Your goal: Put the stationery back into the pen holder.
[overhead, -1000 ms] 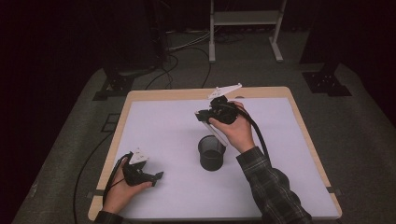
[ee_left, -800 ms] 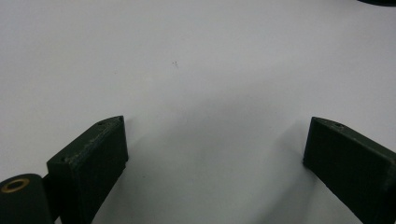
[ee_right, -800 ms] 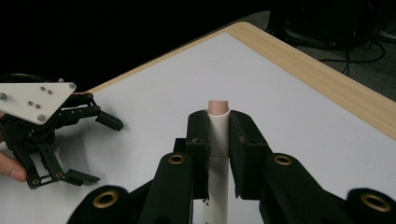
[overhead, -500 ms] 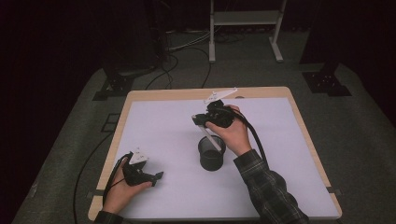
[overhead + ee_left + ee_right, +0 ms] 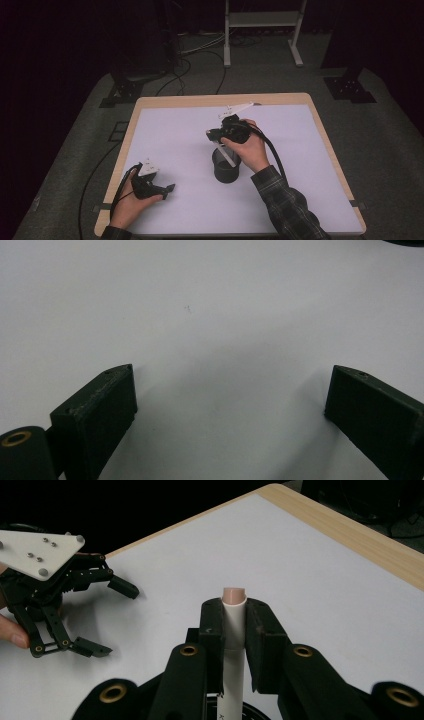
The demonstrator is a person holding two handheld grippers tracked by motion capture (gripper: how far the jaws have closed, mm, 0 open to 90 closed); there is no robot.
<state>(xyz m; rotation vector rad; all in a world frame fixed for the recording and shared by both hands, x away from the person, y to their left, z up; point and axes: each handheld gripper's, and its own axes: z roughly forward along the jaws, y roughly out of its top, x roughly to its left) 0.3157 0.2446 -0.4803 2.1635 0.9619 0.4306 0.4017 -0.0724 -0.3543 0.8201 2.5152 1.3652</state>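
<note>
A black cup (image 5: 226,172) stands upright near the middle of the white table sheet (image 5: 300,165). My right gripper (image 5: 220,137) hovers just above and behind the cup, shut on a white marker (image 5: 227,156) that slants down into the cup's mouth. In the right gripper view both jaws press on the marker (image 5: 234,630), whose pale tip sticks out past them. The right gripper (image 5: 234,615) points toward the table's left side. My left gripper (image 5: 169,190) rests on the sheet at the near left, open, with nothing between its jaws. The left gripper (image 5: 230,390) faces bare white sheet.
The wooden table edge (image 5: 220,100) frames the sheet on all sides. The left gripper (image 5: 112,620) lies to the left of the marker in the right gripper view. Cables trail from both grippers. Dark floor, stands and a metal frame (image 5: 260,20) lie beyond the table.
My right gripper has shifted a little nearer and lower over the cup, with the marker still in it. The left gripper has stayed where it was.
</note>
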